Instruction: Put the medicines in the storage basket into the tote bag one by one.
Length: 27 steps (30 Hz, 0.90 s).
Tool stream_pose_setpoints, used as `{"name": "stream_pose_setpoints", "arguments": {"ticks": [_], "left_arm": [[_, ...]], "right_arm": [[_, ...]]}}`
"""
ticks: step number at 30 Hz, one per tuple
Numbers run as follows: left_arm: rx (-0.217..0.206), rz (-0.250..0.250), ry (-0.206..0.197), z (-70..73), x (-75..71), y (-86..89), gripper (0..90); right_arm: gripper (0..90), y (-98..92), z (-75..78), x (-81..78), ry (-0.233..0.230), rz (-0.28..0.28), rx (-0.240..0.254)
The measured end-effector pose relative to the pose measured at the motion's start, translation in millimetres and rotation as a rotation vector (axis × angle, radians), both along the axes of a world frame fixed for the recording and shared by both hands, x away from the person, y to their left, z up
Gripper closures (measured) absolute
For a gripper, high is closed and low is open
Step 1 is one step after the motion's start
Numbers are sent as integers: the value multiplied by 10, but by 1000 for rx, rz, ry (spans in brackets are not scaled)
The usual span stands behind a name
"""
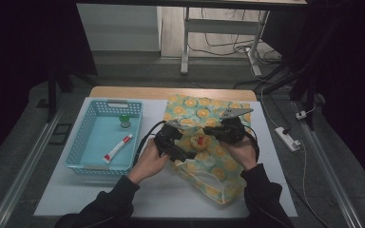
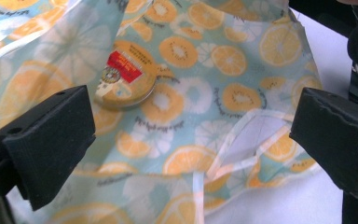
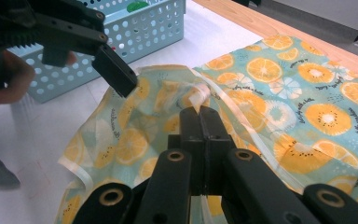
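**Observer:** Where is the bag, and what have you got hold of?

**Operator:** The fruit-print bag point(image 1: 204, 152) lies flat on the white table point(image 1: 161, 194), just to the right of the blue basket point(image 1: 83, 142). My right gripper point(image 3: 200, 114) is clamped tight on the bag's pale edge band point(image 3: 223, 100), jaws pressed together with the film pinched between them. My left gripper point(image 2: 191, 126) stands wide open and holds nothing, hovering over the bag between the basket and the right gripper.

**Observer:** And the round tin?

**Operator:** The yellow tin point(image 2: 126, 74) with the red label sits at the bag, on the side away from the basket's near corner. I can't tell whether it's on top of the film or already under a layer.

**Observer:** How will the bag behave?

**Operator:** I judge it thin, soft and very light, probably slick plastic. It wrinkles wherever it's lifted and won't hold a shape by itself. A pinch on flat film could slip, so I'd take the hemmed edge band, where it's doubled and stiffer.

**Observer:** So where does the left one go?

**Operator:** On the opposite lip of the mouth, the side nearer the basket, so the two grips pull the opening apart. Gently, though; I'd guess a hard tug could tear the seam or drag the whole bag.
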<state>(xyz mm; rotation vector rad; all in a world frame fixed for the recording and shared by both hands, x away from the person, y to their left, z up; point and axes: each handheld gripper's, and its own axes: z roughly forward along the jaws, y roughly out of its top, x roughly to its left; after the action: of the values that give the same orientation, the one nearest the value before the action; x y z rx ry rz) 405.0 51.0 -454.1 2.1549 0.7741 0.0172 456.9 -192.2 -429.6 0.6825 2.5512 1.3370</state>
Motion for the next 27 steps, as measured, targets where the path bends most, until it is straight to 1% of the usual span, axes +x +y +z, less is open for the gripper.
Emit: {"name": "stream_pose_setpoints", "arguments": {"ticks": [3, 6, 10, 14, 15, 17, 19, 23, 27], "left_arm": [[1, 7, -22, 21, -41, 81, 0], [1, 6, -30, 39, -66, 155, 0], [0, 3, -26, 51, -81, 285, 0], [8, 16, -24, 61, -102, 426, 0], [13, 23, -27, 66, -108, 466, 0], [7, 40, -26, 73, -116, 554, 0], [-8, 61, -30, 77, -123, 654, 0], [-8, 111, -33, 61, -134, 874, 0], [7, 150, -36, 45, -152, 1050, 0]], "right_arm": [[900, -2, -3, 1, 2, -2, 0], [900, -2, -8, 2, 2, -2, 1], [900, 2, -10, -1, 4, -2, -1], [900, 3, -13, -1, 4, -1, -1], [900, 5, -15, -1, 4, -1, 0], [900, 9, -16, -2, 4, 0, -3], [900, 13, -16, -3, 5, 2, -4], [900, 20, -16, -6, 5, 3, -6], [900, 22, -17, -6, 6, 4, -7]]}}
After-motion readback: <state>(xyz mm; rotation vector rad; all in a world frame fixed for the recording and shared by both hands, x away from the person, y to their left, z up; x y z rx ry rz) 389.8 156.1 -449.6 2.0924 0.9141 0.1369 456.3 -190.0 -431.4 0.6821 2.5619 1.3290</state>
